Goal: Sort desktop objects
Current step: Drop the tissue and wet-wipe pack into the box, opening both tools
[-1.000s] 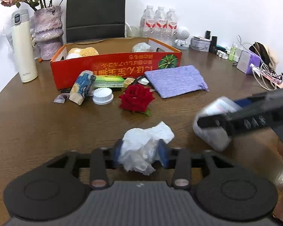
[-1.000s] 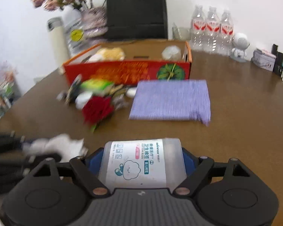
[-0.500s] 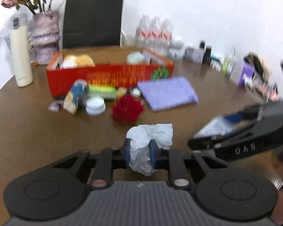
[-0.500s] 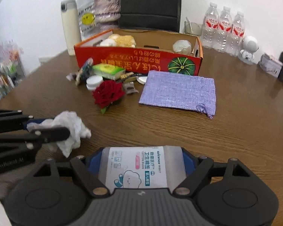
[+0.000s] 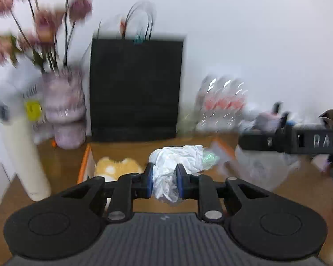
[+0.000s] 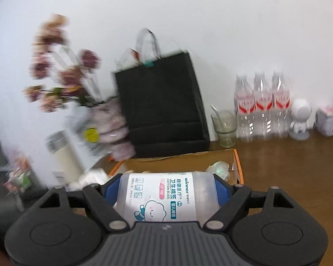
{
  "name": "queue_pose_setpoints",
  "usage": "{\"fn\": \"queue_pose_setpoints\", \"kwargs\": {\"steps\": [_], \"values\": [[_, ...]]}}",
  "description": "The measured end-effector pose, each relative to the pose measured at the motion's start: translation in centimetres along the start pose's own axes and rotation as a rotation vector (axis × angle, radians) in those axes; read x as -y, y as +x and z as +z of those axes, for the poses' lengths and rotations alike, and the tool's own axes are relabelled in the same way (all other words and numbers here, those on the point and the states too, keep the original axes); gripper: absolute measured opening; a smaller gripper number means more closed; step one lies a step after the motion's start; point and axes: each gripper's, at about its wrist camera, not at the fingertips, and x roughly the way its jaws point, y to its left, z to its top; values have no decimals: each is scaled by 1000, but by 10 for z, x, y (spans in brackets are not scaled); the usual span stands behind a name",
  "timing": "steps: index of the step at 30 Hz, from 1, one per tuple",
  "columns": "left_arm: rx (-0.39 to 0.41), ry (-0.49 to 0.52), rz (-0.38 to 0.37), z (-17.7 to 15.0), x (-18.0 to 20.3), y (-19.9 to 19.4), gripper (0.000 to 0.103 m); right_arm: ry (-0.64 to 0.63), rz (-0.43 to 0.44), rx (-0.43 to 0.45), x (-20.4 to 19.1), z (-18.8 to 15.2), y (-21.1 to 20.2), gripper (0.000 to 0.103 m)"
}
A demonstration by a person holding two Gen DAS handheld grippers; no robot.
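My left gripper (image 5: 164, 182) is shut on a crumpled white tissue (image 5: 177, 161) and holds it above the open orange cardboard box (image 5: 84, 166). A yellow plush (image 5: 116, 166) lies inside the box. My right gripper (image 6: 164, 190) is shut on a clear tub of cotton buds (image 6: 164, 196) with a white label, also raised over the box (image 6: 238, 166). The right gripper also shows in the left wrist view (image 5: 255, 143) at the right, with the tub (image 5: 262, 168) blurred under it.
Behind the box stand a black paper bag (image 6: 162, 110), a pink vase of flowers (image 5: 65, 108), a cream flask (image 5: 22, 153), a glass (image 6: 225, 128), three water bottles (image 6: 263, 110) and a white robot figure (image 6: 299, 117). Brown table (image 6: 299, 166) extends right.
Both grippers have risen and moved forward from the near table to above the box, still holding the tissue and the tub. The loose items in front of the box have dropped out of view.
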Motion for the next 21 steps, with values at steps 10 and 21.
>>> {"fn": "queue_pose_setpoints", "kwargs": {"steps": [10,21], "values": [[-309,-183,-38,-38,-3,113,30,-33,-294,-303,7,-31,136,81],[-324,-153,-117,-23,-2,83,60,-25,-314,-376,21,-27,130,82]]}}
